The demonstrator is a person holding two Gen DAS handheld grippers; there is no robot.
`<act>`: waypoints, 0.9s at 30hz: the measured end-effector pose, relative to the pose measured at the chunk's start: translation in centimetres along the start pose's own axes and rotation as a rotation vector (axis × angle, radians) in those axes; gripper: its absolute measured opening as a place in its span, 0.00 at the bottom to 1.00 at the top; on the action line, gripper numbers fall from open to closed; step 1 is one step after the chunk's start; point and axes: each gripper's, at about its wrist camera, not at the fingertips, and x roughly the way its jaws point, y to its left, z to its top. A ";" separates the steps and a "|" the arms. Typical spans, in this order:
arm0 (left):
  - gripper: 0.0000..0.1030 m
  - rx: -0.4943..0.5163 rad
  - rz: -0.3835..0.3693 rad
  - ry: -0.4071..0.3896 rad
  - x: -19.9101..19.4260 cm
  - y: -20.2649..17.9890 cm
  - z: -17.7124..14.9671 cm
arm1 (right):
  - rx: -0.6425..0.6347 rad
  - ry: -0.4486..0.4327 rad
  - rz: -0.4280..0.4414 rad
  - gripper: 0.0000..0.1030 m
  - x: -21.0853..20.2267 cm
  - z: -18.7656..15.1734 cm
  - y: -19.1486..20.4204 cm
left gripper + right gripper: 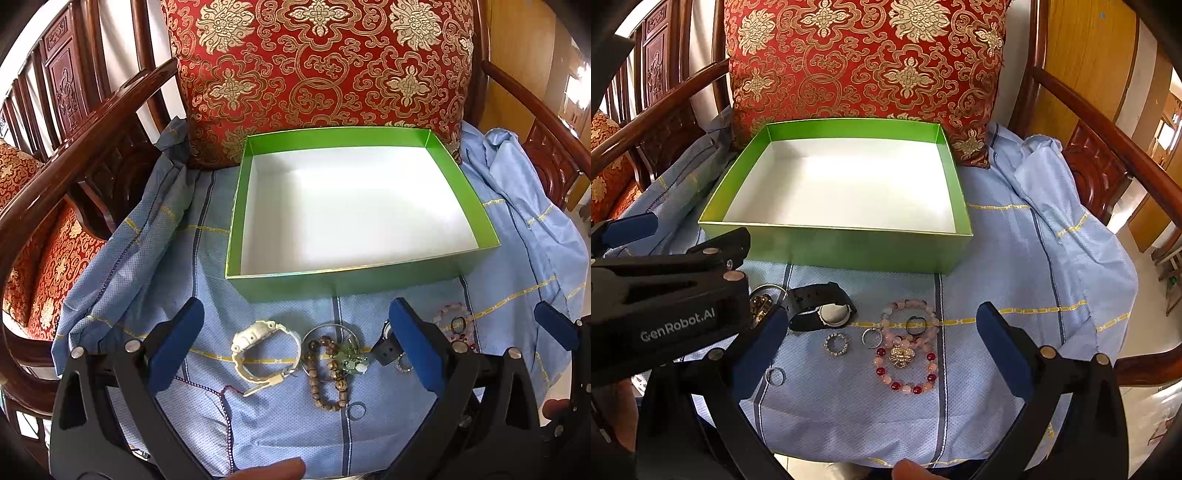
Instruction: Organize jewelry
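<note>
My left gripper [295, 328] and right gripper [882, 332] hover spread wide, empty, over jewelry laid out for sorting; the box [288, 286] waits at 12 o'clock.

Red brocade cushion [317, 74], blue cloth [1015, 258], wooden armchair [1108, 122]

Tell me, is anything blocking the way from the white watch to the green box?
Nothing visible does. The white watch lies on the blue cloth just before the green box, whose near wall is low and whose inside is bare. The left gripper hangs open above it.
</note>
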 end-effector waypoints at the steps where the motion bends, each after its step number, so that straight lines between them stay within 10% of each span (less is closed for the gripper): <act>1: 0.96 0.000 0.001 0.000 0.0 0.0 0.0 | 0.000 0.001 0.000 0.97 0.0 0.0 0.0; 27: 0.96 0.002 0.003 0.001 0.0 0.0 0.0 | -0.006 0.006 0.001 0.97 -0.2 -0.2 0.1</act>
